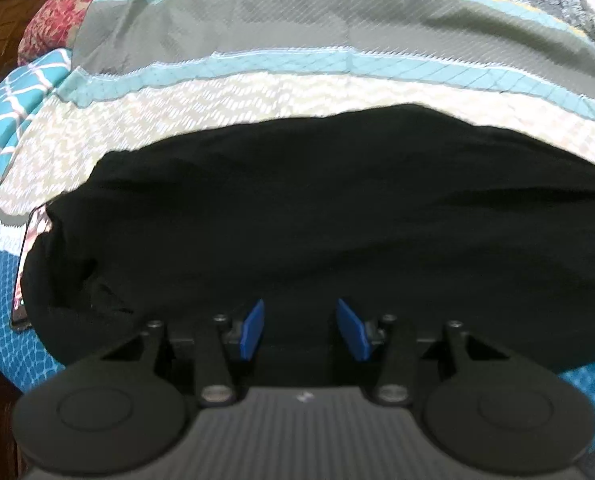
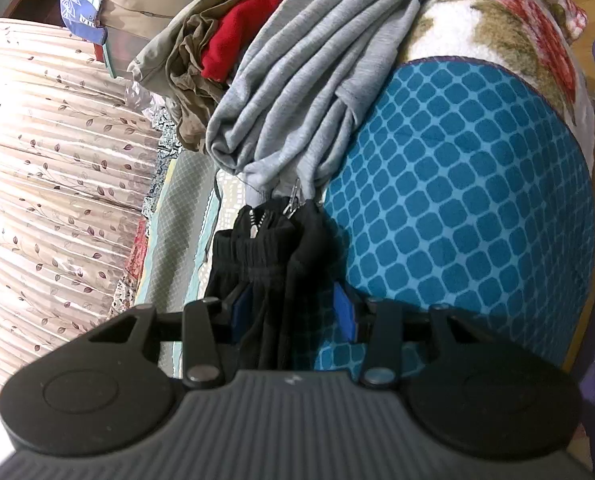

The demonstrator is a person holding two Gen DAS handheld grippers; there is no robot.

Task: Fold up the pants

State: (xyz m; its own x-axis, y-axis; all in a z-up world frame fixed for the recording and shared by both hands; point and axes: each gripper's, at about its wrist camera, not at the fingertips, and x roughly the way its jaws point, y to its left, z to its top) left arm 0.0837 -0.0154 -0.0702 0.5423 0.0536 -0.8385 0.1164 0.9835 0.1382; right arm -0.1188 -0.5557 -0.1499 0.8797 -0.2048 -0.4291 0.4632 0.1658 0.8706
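Observation:
The black pants point(image 1: 317, 208) lie in a wide dark mound on the patchwork bed cover point(image 1: 257, 96), filling most of the left wrist view. My left gripper point(image 1: 300, 320) points steeply down right over their near part. Its blue pads point(image 1: 253, 330) stand apart with only black cloth in the gap, and whether they pinch it does not show. In the right wrist view the pants' bunched waistband point(image 2: 269, 240), with a zip pull showing, runs between the pads of my right gripper point(image 2: 293, 298), which is shut on it.
A grey garment point(image 2: 297, 80), a red one point(image 2: 241, 28) and a brown one point(image 2: 189, 80) are piled just beyond the waistband. A teal checked sheet point(image 2: 457, 200) covers the bed to the right. A flat phone-like object point(image 1: 27, 268) pokes out under the pants' left edge.

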